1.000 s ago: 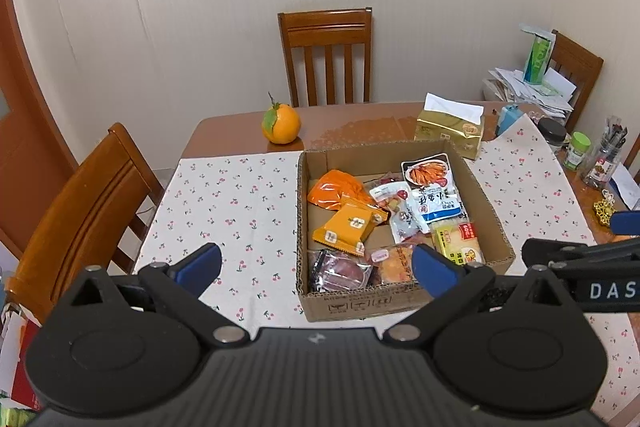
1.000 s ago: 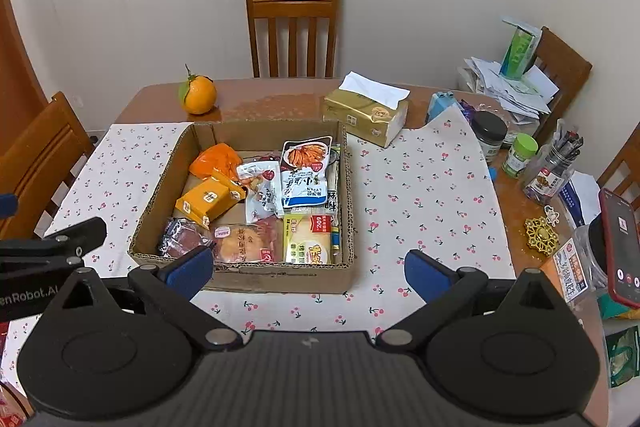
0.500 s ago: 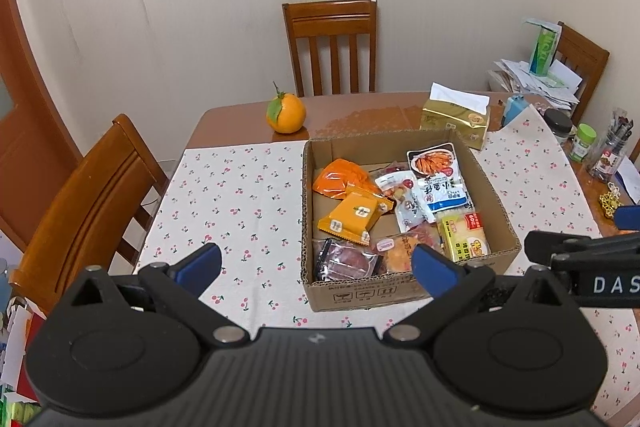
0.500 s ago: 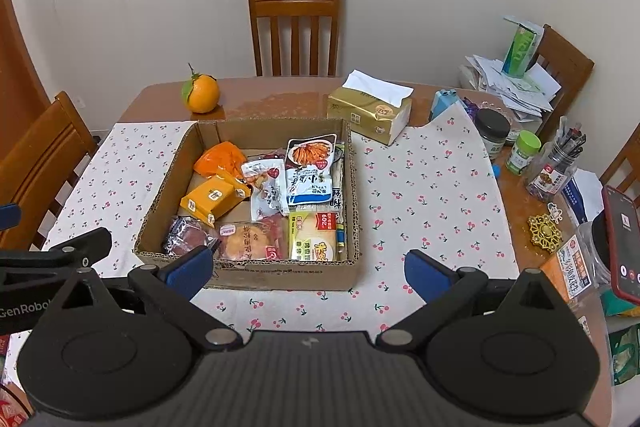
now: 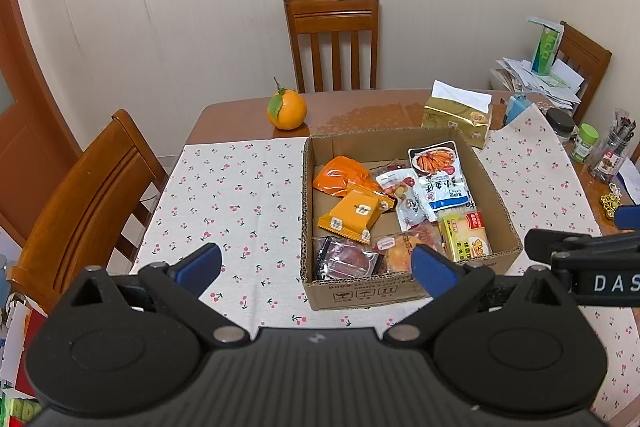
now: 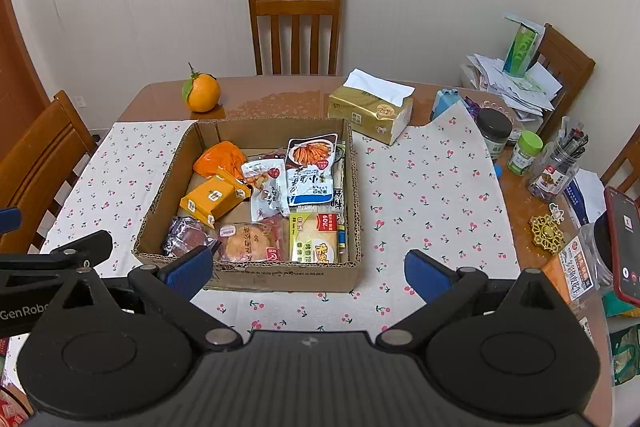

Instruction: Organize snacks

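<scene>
Above the surface, both hand-held grippers, left [image 5: 316,267] and right [image 6: 308,269], are pulling back wide open, leaving the snacks [image 6: 276,199] lying in the box [image 6: 280,277].

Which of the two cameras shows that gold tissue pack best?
The right wrist view: the tissue pack sits unobstructed near the middle, front and side faces visible. The left wrist view shows it smaller and farther off to the right.
</scene>
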